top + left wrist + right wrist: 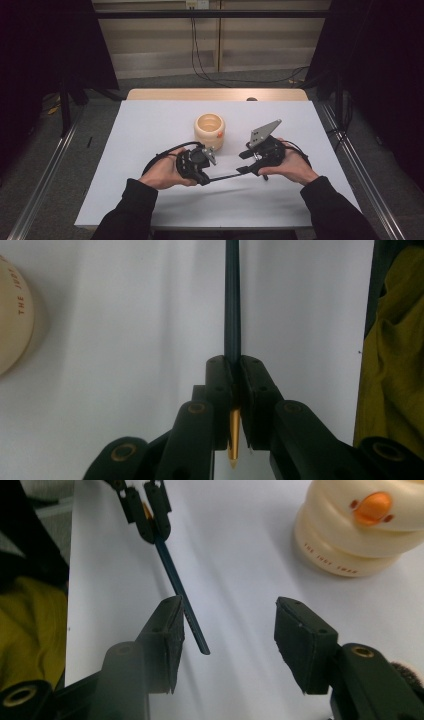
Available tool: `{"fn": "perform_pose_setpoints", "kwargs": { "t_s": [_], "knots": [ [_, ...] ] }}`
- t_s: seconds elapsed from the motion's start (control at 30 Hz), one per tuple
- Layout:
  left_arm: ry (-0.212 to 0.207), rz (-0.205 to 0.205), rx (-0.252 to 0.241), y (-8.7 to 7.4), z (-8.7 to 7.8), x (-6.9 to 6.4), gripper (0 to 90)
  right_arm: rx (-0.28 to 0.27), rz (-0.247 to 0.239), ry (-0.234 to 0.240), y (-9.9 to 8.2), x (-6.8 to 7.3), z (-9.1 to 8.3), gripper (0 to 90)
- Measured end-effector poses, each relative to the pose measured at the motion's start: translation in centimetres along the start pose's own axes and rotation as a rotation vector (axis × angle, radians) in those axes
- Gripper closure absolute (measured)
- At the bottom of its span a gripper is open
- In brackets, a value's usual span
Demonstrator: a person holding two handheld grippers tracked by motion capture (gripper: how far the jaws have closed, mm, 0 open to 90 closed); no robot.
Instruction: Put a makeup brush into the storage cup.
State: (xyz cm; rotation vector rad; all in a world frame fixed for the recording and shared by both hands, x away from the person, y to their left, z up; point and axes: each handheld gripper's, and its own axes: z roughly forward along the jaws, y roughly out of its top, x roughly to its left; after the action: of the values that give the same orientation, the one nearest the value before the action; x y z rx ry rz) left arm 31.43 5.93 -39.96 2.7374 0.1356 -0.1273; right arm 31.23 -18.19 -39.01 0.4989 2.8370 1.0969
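Dark pen (182, 597) pinched in left gripper (234, 390) jaws; right gripper (227, 630) jaws spread beside its free end, above white counter (150, 130).

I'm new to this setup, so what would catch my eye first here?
A thin dark pencil bridges the two hands near the table's front: the left tool is shut on its gold-tipped end, the right tool stands open around the other. Behind them sits a cream duck-faced cup.

I note bare counter (150, 200) along the left, right and near edges; only the cream duck cup (209, 131) blocks passage toward the far edge.
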Motion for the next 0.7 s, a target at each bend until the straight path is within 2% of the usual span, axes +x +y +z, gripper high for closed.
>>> {"fn": "perform_pose_setpoints", "kwargs": {
  "t_s": [0.07,0.13,0.17,0.23,0.27,0.3,0.33,0.37,0.4,0.43,0.47,0.57,0.6,0.63,0.7],
  "knots": [
    [-0.002,0.020,0.015,0.2,0.0,0.1,83.7,0.038,-0.006,0.023,0.5,-0.1,0.4,48.0],
    [-0.010,0.019,0.018,0.3,0.2,0.0,83.7,0.062,-0.022,0.052,0.7,-0.3,0.8,50.3],
    [-0.001,0.030,0.012,0.3,0.3,0.0,83.7,0.073,-0.026,0.059,0.8,-0.4,1.1,51.4],
    [-0.018,0.032,0.024,0.4,0.2,-0.1,83.7,0.102,-0.038,0.084,0.8,-0.4,1.7,53.1],
    [-0.002,0.031,0.013,0.3,0.4,-0.2,83.7,0.116,-0.041,0.096,0.8,-0.4,1.8,54.3],
    [-0.028,0.032,0.019,0.3,0.4,-0.2,83.7,0.124,-0.045,0.105,0.7,-0.2,2.0,55.9],
    [-0.021,0.032,0.027,0.3,0.4,-0.3,83.7,0.133,-0.045,0.118,0.7,0.0,2.2,57.2],
    [-0.024,0.037,0.030,0.3,0.4,-0.3,83.7,0.142,-0.059,0.131,0.7,0.1,2.3,57.9],
    [-0.011,0.035,0.021,0.3,0.5,-0.4,83.7,0.142,-0.080,0.140,0.8,0.2,2.5,58.8],
    [-0.029,0.033,0.023,0.3,0.5,-0.3,83.7,0.152,-0.084,0.160,0.8,0.4,2.5,60.0],
    [-0.026,0.046,0.029,0.4,0.5,-0.3,83.7,0.162,-0.088,0.159,0.9,0.5,2.6,61.1],
    [-0.028,0.041,0.023,0.5,0.5,-0.4,83.7,0.178,-0.110,0.173,0.9,0.8,3.2,62.5],
    [-0.033,0.032,0.012,0.5,0.6,-0.5,83.7,0.200,-0.098,0.185,0.9,1.0,3.2,63.0],
    [-0.032,0.048,0.022,0.6,0.5,-0.4,83.6,0.196,-0.118,0.186,0.9,0.9,3.5,63.0],
    [-0.033,0.050,0.024,0.6,0.6,-0.5,83.6,0.197,-0.125,0.188,0.9,1.0,3.7,64.3]
  ]
}}
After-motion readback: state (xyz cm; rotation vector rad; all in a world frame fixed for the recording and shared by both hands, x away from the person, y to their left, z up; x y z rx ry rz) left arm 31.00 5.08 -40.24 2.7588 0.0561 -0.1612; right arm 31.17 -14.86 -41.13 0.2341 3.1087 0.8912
